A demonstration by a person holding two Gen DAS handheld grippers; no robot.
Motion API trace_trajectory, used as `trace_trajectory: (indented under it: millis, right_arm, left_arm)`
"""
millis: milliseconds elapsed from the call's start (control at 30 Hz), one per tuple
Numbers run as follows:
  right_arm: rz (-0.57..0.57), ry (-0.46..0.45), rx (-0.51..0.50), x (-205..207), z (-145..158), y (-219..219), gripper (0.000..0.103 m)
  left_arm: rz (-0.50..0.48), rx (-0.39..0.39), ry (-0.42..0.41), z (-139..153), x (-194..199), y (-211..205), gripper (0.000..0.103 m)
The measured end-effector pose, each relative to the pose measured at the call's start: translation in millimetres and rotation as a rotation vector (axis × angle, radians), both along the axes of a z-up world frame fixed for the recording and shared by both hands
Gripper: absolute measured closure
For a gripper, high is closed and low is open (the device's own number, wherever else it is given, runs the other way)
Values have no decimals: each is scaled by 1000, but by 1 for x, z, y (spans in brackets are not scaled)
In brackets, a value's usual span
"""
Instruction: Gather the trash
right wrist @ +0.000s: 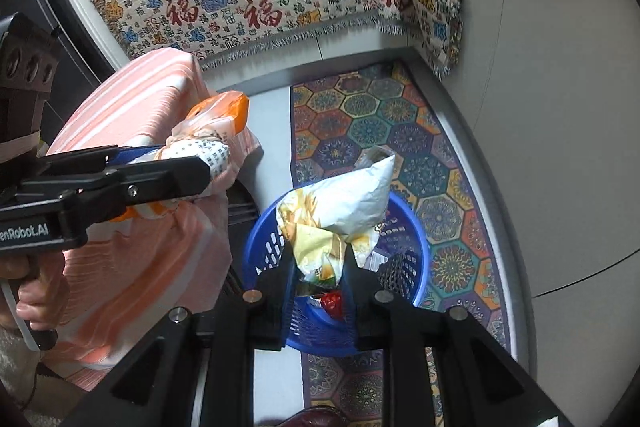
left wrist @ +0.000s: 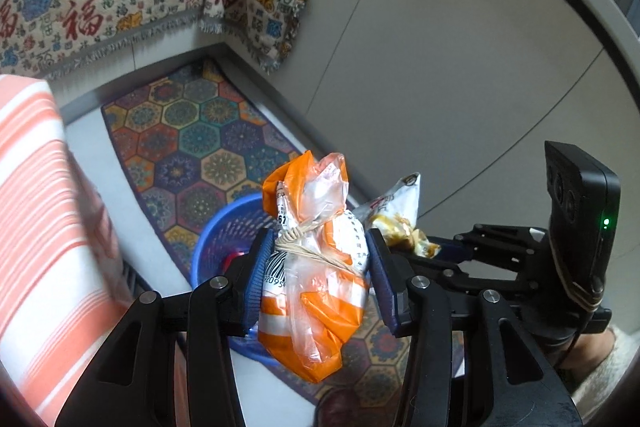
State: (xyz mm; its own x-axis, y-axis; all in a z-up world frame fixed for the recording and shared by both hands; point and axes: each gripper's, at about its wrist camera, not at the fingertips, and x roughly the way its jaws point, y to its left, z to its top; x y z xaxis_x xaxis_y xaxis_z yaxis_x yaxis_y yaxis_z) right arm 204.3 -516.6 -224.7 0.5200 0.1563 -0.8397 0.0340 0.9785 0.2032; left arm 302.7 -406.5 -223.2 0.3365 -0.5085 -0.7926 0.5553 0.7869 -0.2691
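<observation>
On the left, my left hand-held gripper (left wrist: 316,267) is clenched on the orange-and-clear plastic bag (left wrist: 316,267), its blue pads pressing the bundle from both sides just below the knotted string; the bag's long axis runs upright between the fingers, top flaring above them and bottom hanging below. The blue basket (left wrist: 224,227) lies ahead of and below this gripper, partly hidden behind the bag, standing on the patterned rug (left wrist: 192,147) beside the striped orange cushion (left wrist: 36,207). To the right, my right hand-held gripper (right wrist: 322,267) is grasping the crumpled white-and-yellow snack wrapper (right wrist: 336,215) by its lower end, the wrapper rising forward and to the right. I judge this hand the nearer: its wrapper hangs directly over the basket's open mouth, rim (right wrist: 416,227) showing on both sides, other rubbish visible inside.
</observation>
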Motion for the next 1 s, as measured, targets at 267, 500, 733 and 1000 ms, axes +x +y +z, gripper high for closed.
trace_trajectory:
  millis: [267, 500, 733, 1000]
  right_arm:
    - [-38, 22, 23, 11, -33, -16, 54]
    - [-121, -33, -24, 1, -20, -26, 33]
    - [-199, -45, -92, -18, 11, -24, 18]
    - [-343, -61, -107, -73, 59, -16, 5]
  left_arm:
    - [28, 19, -22, -14, 10, -11, 19]
    - [65, 71, -80, -9, 1, -17, 12]
    - [95, 103, -137, 21, -31, -15, 0]
    - [113, 213, -194, 54, -93, -16, 0]
